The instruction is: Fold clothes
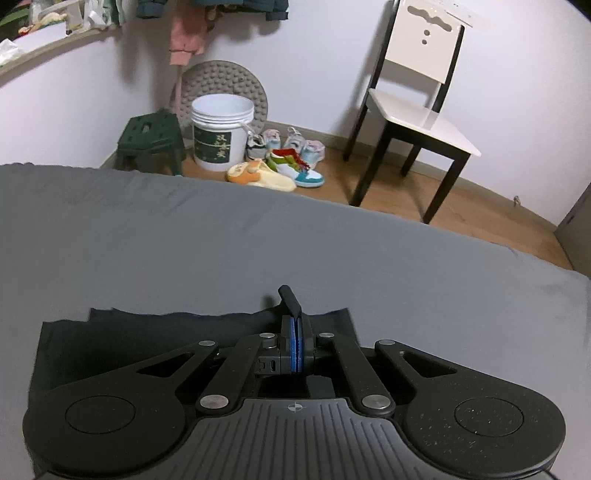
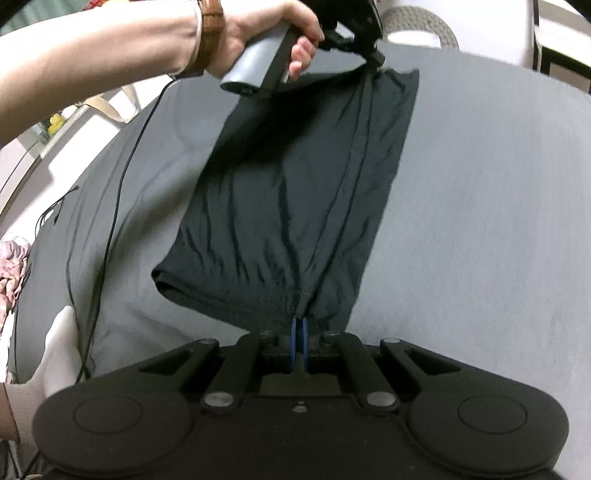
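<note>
right gripper: nearest in the right wrist view; blue-padded fingers pressed together, pinching the gathered near hem of the dark trousers.
dark trousers: black-green, thin and wrinkled, folded lengthwise; stretched taut from the right gripper up to the left gripper at the far end. Left near corner sags in a rolled fold. Cloth sits over the grey bed sheet; cannot tell how much of it touches the sheet.
bed sheet: grey, mostly smooth, creased on the left side.
cable: thin black, runs down the left side of the sheet from the far hand towards the near edge.
left hand: far, top of the right wrist view, gripping the grey handle of the left gripper; brown strap on the wrist.
left gripper, own view: fingers closed on the trousers' edge; blue pads meet with cloth between them, one black fingertip sticks up past it.
floor beyond bed, left wrist view: green plastic stool far left, white bucket with a dark label beside it, round grey mat leaning on the wall behind.
shoes: small pile on the wood floor just right of the bucket, with a yellow slipper nearest.
chair: white seat and back, dark legs, far right against the wall.
</note>
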Action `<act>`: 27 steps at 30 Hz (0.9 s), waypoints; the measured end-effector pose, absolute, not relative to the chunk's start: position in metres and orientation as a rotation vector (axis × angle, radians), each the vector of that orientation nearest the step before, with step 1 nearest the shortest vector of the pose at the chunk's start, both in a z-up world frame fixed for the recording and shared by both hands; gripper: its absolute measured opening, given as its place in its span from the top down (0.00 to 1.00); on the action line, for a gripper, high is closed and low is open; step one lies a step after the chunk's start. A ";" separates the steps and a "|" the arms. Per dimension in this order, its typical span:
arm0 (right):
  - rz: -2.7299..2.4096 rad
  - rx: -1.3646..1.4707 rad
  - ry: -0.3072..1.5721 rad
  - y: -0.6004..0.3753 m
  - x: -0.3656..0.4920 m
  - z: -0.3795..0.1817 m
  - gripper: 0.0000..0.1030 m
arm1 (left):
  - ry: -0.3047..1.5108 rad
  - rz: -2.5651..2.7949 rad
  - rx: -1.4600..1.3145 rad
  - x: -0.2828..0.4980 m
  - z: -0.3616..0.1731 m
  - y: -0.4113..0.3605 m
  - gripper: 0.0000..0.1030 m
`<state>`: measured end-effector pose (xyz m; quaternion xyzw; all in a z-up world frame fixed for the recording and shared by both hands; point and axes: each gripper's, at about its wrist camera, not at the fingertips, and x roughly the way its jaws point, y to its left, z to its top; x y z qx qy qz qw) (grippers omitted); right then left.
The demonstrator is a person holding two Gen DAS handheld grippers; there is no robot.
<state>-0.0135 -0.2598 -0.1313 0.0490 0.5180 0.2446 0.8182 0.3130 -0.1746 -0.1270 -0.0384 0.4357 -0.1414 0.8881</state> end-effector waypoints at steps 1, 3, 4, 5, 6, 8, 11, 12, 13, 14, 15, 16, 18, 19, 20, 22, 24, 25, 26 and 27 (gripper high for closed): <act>0.524 0.106 1.108 -0.260 -0.014 -0.132 0.96 | 0.908 -0.294 -0.082 0.313 -0.129 -0.178 0.99; 0.530 0.108 1.117 -0.261 -0.014 -0.132 0.96 | 0.913 -0.295 -0.091 0.313 -0.132 -0.182 0.99; 0.533 0.110 1.122 -0.261 -0.014 -0.133 0.96 | 0.913 -0.295 -0.100 0.312 -0.134 -0.184 0.99; 0.534 0.112 1.125 -0.262 -0.014 -0.133 0.96 | 0.913 -0.297 -0.110 0.312 -0.135 -0.186 0.99; 0.534 0.115 1.127 -0.262 -0.014 -0.133 0.96 | 0.911 -0.297 -0.121 0.313 -0.135 -0.187 0.99; 0.537 0.121 1.134 -0.264 -0.014 -0.133 0.96 | 0.910 -0.297 -0.138 0.313 -0.137 -0.191 0.99; 0.532 0.128 1.139 -0.265 -0.015 -0.133 0.97 | 0.906 -0.299 -0.157 0.315 -0.137 -0.196 0.99; 0.532 0.127 1.139 -0.265 -0.015 -0.133 0.97 | 0.904 -0.301 -0.163 0.315 -0.137 -0.198 0.99; 0.533 0.126 1.140 -0.265 -0.016 -0.133 0.97 | 0.902 -0.301 -0.165 0.315 -0.136 -0.199 0.99; 0.534 0.127 1.141 -0.265 -0.017 -0.133 0.97 | 0.903 -0.304 -0.167 0.315 -0.136 -0.200 0.99; 0.534 0.132 1.143 -0.266 -0.017 -0.133 0.97 | 0.905 -0.305 -0.166 0.315 -0.136 -0.202 0.99; 0.534 0.138 1.145 -0.268 -0.016 -0.133 0.97 | 0.906 -0.304 -0.162 0.315 -0.137 -0.203 0.99; 0.530 0.147 1.148 -0.271 -0.016 -0.134 0.97 | 0.915 -0.304 -0.152 0.315 -0.138 -0.205 0.99; 0.528 0.150 1.150 -0.272 -0.016 -0.134 0.97 | 0.919 -0.304 -0.150 0.315 -0.139 -0.206 0.99; 0.526 0.153 1.151 -0.273 -0.016 -0.134 0.97 | 0.923 -0.306 -0.146 0.315 -0.141 -0.206 0.99; 0.523 0.149 1.156 -0.274 -0.016 -0.135 0.97 | 0.930 -0.312 -0.137 0.314 -0.143 -0.209 0.99; 0.523 0.163 1.162 -0.277 -0.015 -0.135 0.97 | 0.932 -0.318 -0.123 0.314 -0.143 -0.212 0.99; 0.524 0.177 1.165 -0.280 -0.014 -0.136 0.97 | 0.933 -0.322 -0.117 0.313 -0.143 -0.214 0.99; 0.525 0.193 1.167 -0.283 -0.014 -0.136 0.93 | 0.936 -0.329 -0.109 0.313 -0.143 -0.216 0.99; 0.535 0.215 1.153 -0.286 -0.014 -0.134 0.93 | 0.940 -0.338 -0.099 0.313 -0.143 -0.217 0.99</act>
